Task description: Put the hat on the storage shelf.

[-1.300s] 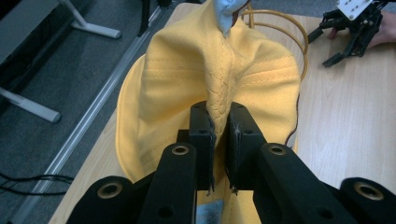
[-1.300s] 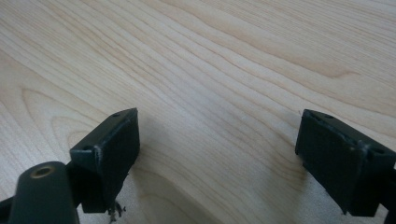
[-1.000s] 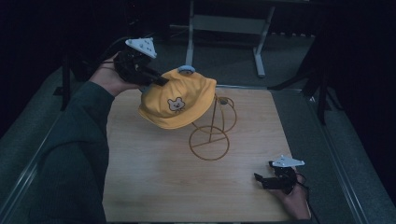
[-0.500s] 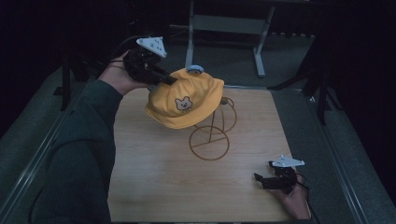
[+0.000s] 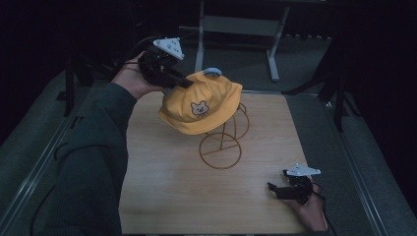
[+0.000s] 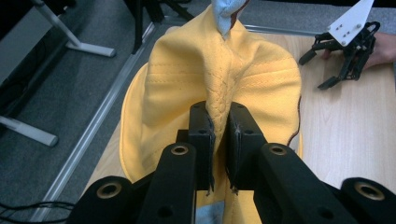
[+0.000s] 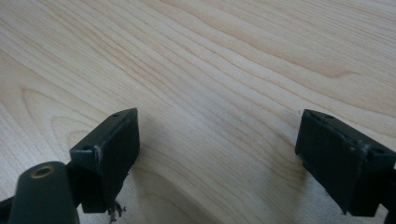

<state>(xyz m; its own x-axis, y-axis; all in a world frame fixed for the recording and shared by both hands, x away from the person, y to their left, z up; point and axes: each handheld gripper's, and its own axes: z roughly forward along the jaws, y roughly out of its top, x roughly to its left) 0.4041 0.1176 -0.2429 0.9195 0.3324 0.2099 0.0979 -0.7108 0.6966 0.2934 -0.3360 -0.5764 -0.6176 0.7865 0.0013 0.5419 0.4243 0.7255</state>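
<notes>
Hat in yellow cloth, a small bear face stitched on its front, hangs above the far half of the wooden table, and we see it pinched by the left gripper at its upper left side. In the high view the bear face looks toward the near edge of the table and slightly downward. The hat's crown tilts up and away, with a pale blue knob at the very top. The brim's long axis runs from lower left to upper right across the picture, the left end lower than the right.

Under and just behind the hat stands a gold wire stand, its round base ring flat on the table and its loops rising behind the hat's right half. We cannot tell whether the cloth touches the wire.

In the left gripper view we look along the black jaws, which are closed on a raised fold of the yellow cloth, the fold squeezed thin between the pads and running straight away from the camera toward the blue knob.

The right gripper sits low at the near right corner of the table, well apart from the hat. In the right gripper view its jaws stand wide apart with nothing but bare wood grain between them.
</notes>
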